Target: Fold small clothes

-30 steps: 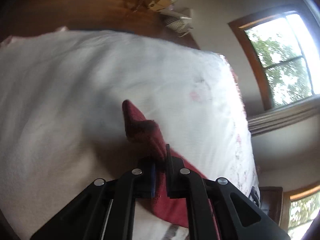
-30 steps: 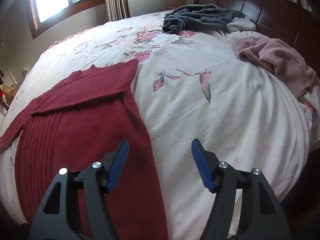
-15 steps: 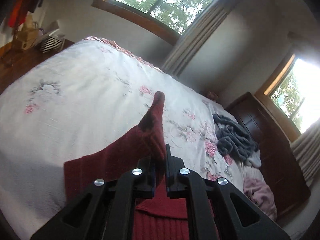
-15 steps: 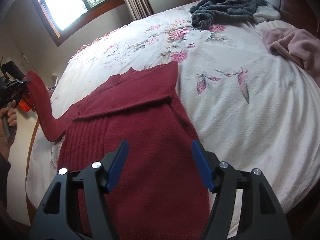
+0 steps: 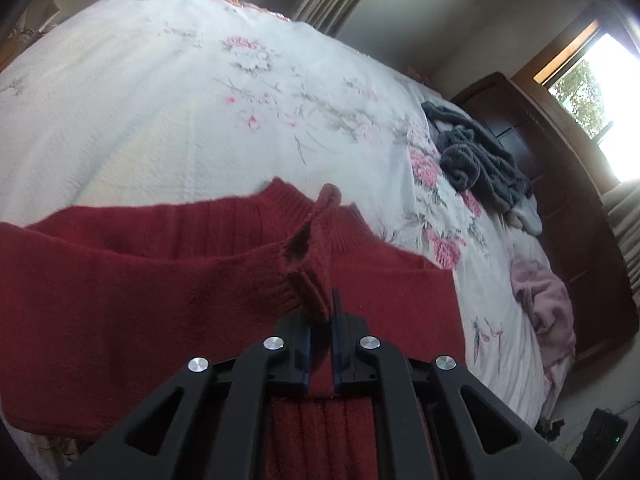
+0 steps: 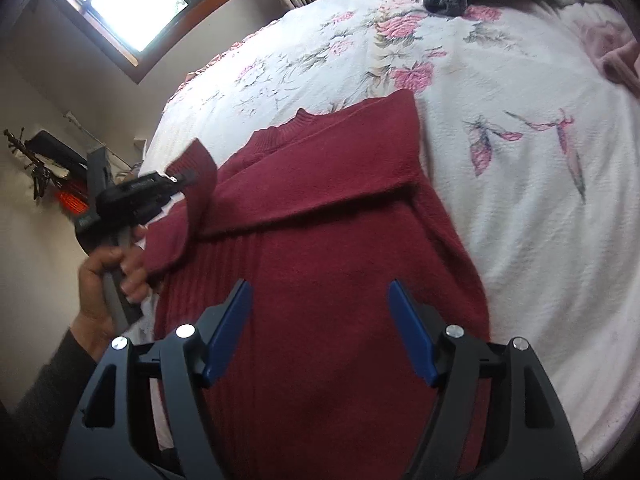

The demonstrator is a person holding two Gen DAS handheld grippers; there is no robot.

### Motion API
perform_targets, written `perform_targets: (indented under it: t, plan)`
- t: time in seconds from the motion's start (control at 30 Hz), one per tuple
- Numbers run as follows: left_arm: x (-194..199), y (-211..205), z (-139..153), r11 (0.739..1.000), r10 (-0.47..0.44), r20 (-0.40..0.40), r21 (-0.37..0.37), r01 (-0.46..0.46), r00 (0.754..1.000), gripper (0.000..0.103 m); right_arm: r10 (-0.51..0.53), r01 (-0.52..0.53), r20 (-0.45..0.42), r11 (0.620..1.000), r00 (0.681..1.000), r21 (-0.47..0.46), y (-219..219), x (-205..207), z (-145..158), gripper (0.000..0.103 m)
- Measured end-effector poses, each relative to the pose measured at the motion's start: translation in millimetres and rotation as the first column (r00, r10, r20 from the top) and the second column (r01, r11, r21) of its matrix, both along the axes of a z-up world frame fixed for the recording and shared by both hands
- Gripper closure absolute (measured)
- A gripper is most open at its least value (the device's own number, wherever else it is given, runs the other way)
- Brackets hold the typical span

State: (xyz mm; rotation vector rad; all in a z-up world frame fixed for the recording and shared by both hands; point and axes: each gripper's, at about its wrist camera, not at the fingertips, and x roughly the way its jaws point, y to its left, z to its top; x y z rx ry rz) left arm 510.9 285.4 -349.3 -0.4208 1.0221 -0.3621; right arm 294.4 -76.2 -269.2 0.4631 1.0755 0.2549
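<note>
Red knit sweater [image 6: 320, 248] lies flat, front down or up cannot be told, on the white floral bedspread [image 6: 520, 200], with its ribbed collar [image 6: 288, 128] toward the far side of the bed and its hem toward the right gripper [image 6: 320, 328]. One sleeve is already folded across the upper body, forming a straight horizontal edge below the collar.

Left gripper [image 5: 320, 320]: fingers pressed together, pinching the ribbed cuff [image 5: 316, 264] of the other sleeve. The cuff stands up between the fingers, and the sleeve [image 5: 140, 280] is lifted off the bedspread and drawn over the sweater body toward the collar. In the right wrist view, the same gripper [image 6: 176, 180] is visible at the left side of the sweater, held by a hand [image 6: 108, 276] with a dark sleeve at the wrist.

Right gripper: fingers spread wide, blue pads [image 6: 228, 332] exposed, holding nothing. It hangs above the lower body of the sweater, apart from the fabric.

Other items on the bedspread, well apart from the sweater:
- grey garment [image 5: 480, 164], crumpled, near the dark wooden headboard [image 5: 560, 184];
- pink garment [image 5: 544, 300], crumpled, also beside the headboard.

Windows [image 6: 132, 0] with curtains stand beyond the bed.
</note>
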Motion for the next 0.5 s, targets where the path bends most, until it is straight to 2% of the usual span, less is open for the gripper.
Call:
perform_targets:
  t: [0.03,0.07,0.1,0.17,0.23,0.3,0.33,0.37,0.43,0.5]
  plan:
    - [-3,-3,-6,1.0,-0.01,-0.005,0.017,0.01,1.0,0.084,0.012,-0.011,-0.02,0.999,1.0,0.039,3,12,-3,0.025]
    - [-8,-2,-9,1.0,-0.013,-0.006,0.026,0.014,1.0,0.069,0.027,-0.023,-0.046,0.997,0.999,0.077,6,28,-7,0.025]
    - [-13,3,-9,1.0,-0.009,-0.003,0.026,0.009,1.0,0.059,0.042,-0.032,-0.074,0.992,0.996,0.125,11,46,-14,0.024]
    - [-33,21,-8,1.0,0.026,-0.01,-0.01,-0.026,1.0,0.053,0.072,-0.045,-0.121,0.976,0.99,0.214,18,77,-28,0.023]
    - [-62,38,-11,0.994,0.059,-0.028,-0.091,-0.061,0.998,0.049,0.086,-0.031,-0.172,0.953,0.981,0.3,28,112,-45,0.023]
    - [-100,51,-20,0.987,0.083,-0.032,-0.137,-0.087,0.996,0.044,0.12,-0.024,-0.23,0.924,0.966,0.383,42,144,-65,0.036]
    - [-119,55,-25,0.984,0.09,-0.038,-0.153,-0.094,0.995,0.044,0.143,-0.027,-0.255,0.911,0.956,0.412,50,160,-75,0.038]
    - [-137,59,-33,0.982,0.094,-0.052,-0.162,-0.101,0.994,0.043,0.163,-0.027,-0.281,0.901,0.946,0.432,60,175,-86,0.044]
    - [-169,66,-49,0.973,0.107,-0.093,-0.196,-0.124,0.99,0.043,0.19,-0.033,-0.33,0.904,0.925,0.426,78,197,-102,0.045]
    - [-197,72,-63,0.964,0.125,-0.125,-0.219,-0.15,0.984,0.043,0.179,-0.031,-0.367,0.926,0.913,0.375,89,210,-113,0.045]
